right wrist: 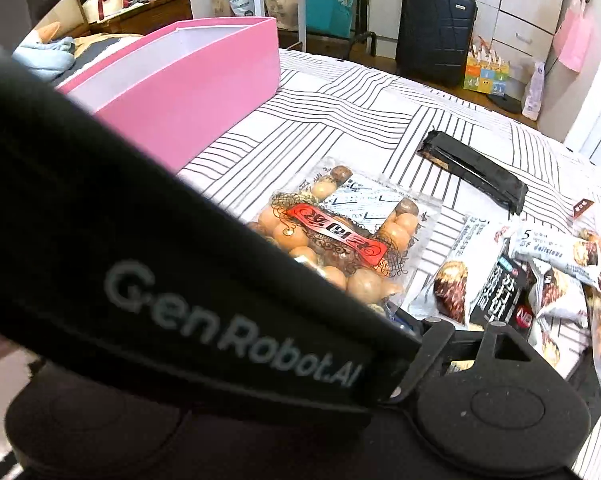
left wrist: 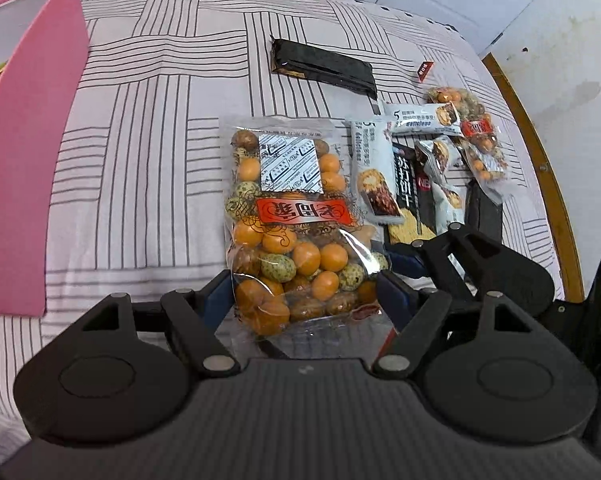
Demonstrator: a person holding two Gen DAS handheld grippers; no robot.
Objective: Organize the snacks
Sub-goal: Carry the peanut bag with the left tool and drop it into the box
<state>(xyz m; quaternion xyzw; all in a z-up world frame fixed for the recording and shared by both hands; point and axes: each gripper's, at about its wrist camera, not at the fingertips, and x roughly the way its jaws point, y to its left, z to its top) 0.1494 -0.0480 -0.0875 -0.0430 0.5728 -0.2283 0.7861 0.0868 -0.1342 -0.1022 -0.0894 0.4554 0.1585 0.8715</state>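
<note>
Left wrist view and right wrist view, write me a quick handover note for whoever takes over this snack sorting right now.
Left gripper: shut on the clear bag of orange and speckled coated nuts, which lies on the striped bedsheet.
Right gripper: beside it, state unclear.
Open pink cardboard box: far left, something already inside.
Left: nut bag, black flat packet, pile of white bar wrappers, second small nut bag.

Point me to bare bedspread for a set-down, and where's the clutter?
Free: the striped bedspread between the pink box and the peanut bag, plus the stretch beyond the black packet. Crowded: right of the peanut bag, where the wafer packs and a second nut bag overlap toward the bed's edge.
</note>
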